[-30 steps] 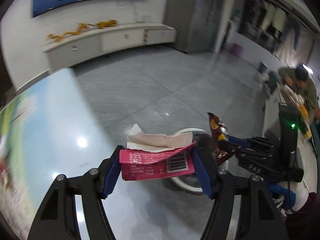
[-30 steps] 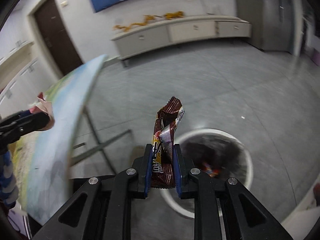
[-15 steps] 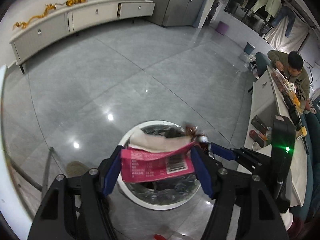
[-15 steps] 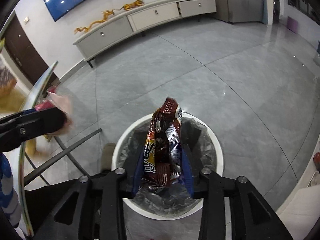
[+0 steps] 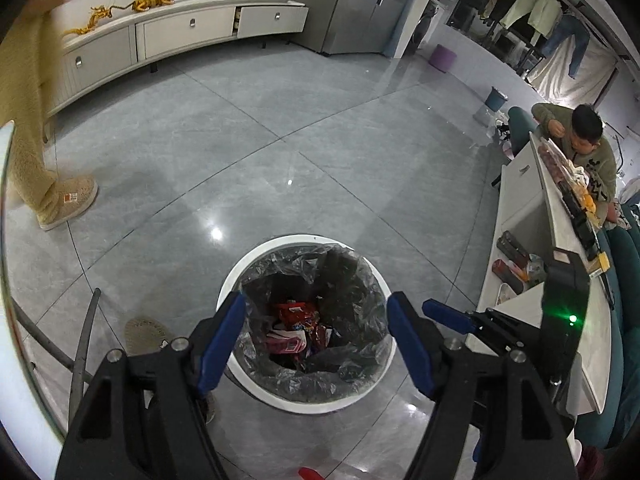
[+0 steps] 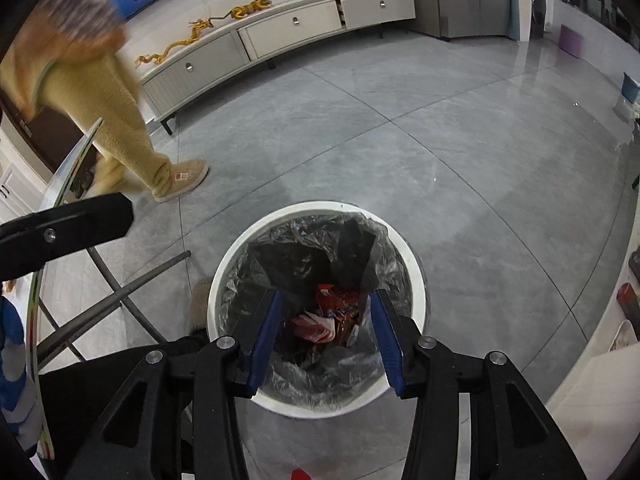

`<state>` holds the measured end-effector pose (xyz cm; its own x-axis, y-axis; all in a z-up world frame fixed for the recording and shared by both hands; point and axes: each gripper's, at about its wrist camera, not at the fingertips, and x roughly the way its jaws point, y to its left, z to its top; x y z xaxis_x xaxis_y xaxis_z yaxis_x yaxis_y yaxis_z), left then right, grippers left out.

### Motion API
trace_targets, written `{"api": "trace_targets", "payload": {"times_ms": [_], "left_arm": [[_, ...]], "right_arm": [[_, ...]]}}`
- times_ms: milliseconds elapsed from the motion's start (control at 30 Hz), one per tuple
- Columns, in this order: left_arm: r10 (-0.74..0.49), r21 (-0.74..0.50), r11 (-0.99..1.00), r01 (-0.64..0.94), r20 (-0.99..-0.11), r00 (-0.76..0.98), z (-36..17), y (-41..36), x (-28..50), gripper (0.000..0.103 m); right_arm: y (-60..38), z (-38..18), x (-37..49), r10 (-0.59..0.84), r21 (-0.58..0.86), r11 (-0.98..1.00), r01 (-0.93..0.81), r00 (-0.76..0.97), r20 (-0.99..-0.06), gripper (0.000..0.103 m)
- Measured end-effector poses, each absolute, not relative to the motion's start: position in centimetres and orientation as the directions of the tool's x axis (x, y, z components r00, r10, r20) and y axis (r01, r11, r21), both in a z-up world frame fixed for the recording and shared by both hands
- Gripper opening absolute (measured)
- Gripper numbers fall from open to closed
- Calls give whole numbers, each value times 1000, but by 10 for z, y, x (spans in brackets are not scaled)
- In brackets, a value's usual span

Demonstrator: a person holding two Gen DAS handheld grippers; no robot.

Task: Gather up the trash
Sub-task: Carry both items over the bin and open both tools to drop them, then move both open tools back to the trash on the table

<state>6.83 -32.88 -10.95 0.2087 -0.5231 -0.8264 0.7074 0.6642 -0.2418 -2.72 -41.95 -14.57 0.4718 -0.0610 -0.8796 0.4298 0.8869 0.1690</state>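
Grey tiled floor (image 5: 320, 128), white round bin with black liner (image 5: 244, 276) at 6 o'clock. Left claw (image 5: 316, 312), right claw (image 6: 326, 312) both released, empty. Crumpled red snack wrappers (image 6: 334, 314) inside: light, crinkly, slippery; pinch at folded edge.

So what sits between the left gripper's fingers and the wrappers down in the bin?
Nothing: the left gripper is open and empty above the bin. Only air and black liner separate it from the wrappers, per the left wrist view.
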Motion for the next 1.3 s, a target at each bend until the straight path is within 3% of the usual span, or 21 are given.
{"api": "trace_targets", "payload": {"times_ms": [267, 567, 933, 1300], "left_arm": [[-576, -208, 664, 718, -754, 314, -69, -285, 36, 72], [-537, -154, 762, 629, -693, 481, -29, -192, 27, 72], [-317, -82, 934, 347, -639, 701, -15, -32, 30, 72], [-133, -77, 991, 109, -664, 736, -32, 82, 55, 72]], "right_arm": [[-401, -116, -43, -81, 152, 900, 408, 501, -862, 46], [-349, -62, -28, -43, 137, 955, 262, 584, -810, 46], [-257, -6, 7, 83, 120, 993, 10, 662, -745, 46], [-189, 2, 42, 195, 129, 980, -149, 641, -742, 46]]}}
